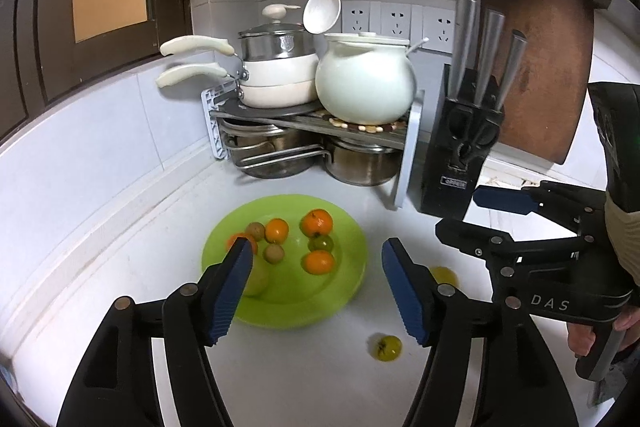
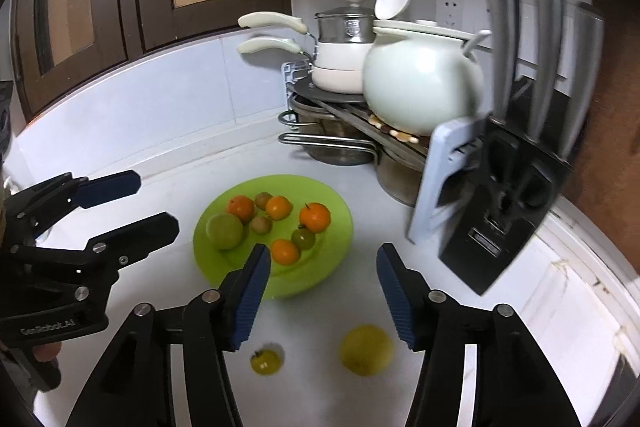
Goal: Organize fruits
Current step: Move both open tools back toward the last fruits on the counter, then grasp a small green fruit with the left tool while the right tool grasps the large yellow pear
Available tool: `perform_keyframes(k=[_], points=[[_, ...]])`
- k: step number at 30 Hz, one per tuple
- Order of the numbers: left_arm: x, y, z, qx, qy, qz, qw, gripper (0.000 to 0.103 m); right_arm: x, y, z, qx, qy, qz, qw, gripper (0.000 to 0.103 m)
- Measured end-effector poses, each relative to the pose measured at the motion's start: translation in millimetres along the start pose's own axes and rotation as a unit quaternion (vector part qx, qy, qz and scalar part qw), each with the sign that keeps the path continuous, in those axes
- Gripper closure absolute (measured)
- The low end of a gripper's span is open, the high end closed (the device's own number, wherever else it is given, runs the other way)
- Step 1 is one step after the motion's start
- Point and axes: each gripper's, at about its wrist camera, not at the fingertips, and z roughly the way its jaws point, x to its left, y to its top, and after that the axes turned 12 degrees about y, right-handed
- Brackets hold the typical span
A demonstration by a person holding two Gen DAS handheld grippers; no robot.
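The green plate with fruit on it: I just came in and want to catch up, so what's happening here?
A person is sorting fruit onto the green plate on the counter, a handheld claw in each hand. Several oranges and greenish fruits already sit on it. Both the left claw and the right claw are open and empty, above the counter near the plate. Two fruits lie off the plate on the counter: a yellow fruit and a small yellow-green tomato.
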Motion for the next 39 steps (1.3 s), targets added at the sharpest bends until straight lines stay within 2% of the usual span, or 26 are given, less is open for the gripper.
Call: perform_keyframes(k=[9, 26, 28, 29, 31, 39], points=[[-24, -31, -2, 0.02, -0.013, 0.007, 0.9997, 0.033, -12, -32, -12, 0.019, -0.007, 0.01, 1.0, 0.045], [-54, -85, 40, 0.104, -0.033, -0.004, 0.994, 0.033, -38, -82, 22, 0.099, 0.005, 0.026, 0.995, 0.045], [-57, -89, 47, 0.116, -0.036, -0.008, 0.9926, 0.034, -41, -86, 28, 0.104, 0.008, 0.03, 0.994, 0.045], [-58, -91, 49, 0.139, -0.012, 0.003, 0.9902, 0.034, -43, -87, 31, 0.106, 0.008, 0.031, 0.994, 0.045], [-60, -94, 55, 0.151, -0.014, 0.002, 0.9885, 0.037, -45, -87, 34, 0.108, 0.011, 0.032, 0.994, 0.045], [-71, -97, 77, 0.172, -0.017, 0.009, 0.985, 0.049, -53, -85, 54, 0.116, 0.009, 0.038, 0.992, 0.045]])
